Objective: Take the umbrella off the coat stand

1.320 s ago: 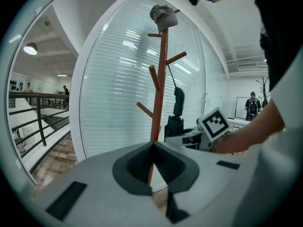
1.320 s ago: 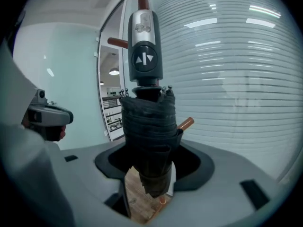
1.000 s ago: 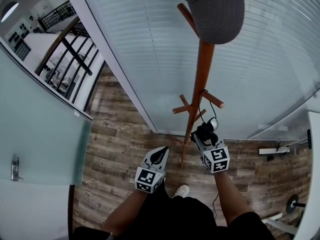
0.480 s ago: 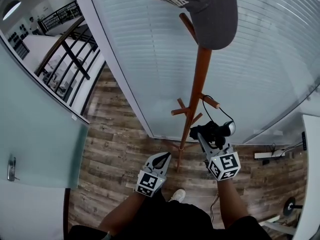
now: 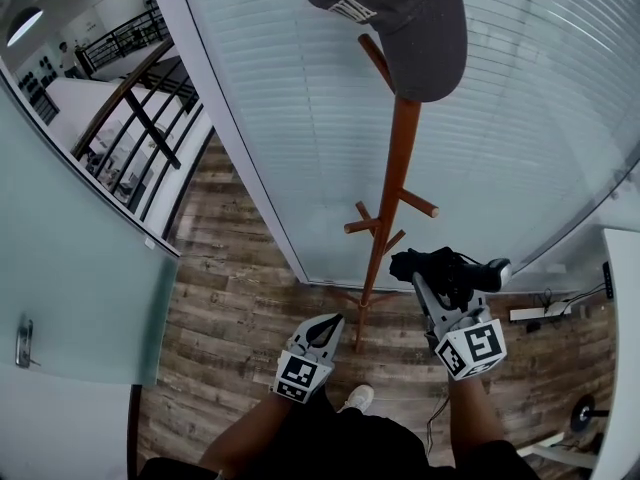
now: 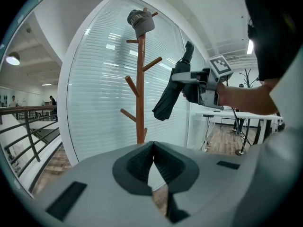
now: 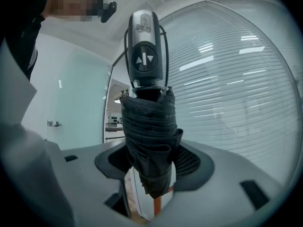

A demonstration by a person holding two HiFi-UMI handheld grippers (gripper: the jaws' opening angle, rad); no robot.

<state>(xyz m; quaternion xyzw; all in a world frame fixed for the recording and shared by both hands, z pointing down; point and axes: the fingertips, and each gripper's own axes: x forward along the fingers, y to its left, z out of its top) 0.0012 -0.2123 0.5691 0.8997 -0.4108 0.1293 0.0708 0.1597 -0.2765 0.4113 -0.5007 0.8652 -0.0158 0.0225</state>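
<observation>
Umbrella (image 7: 149, 145), black, folded, grey handle end up, wrist cord (image 7: 127, 37) looped at the handle: pinched around its bundled canopy by the jaws of my right gripper (image 5: 432, 286). It is clear of the coat stand (image 5: 398, 178), to the right of the lower pegs and touching none of them. Also listed, my left gripper (image 6: 152, 148): jaws pressed together with nothing between them, held low, left of the stand's post. Coat stand: brown wood, upright on plank floor (image 5: 240, 298) before a blind-covered glass wall (image 5: 300, 118). Cap (image 5: 405, 23), dark grey: hangs on the stand's top.
</observation>
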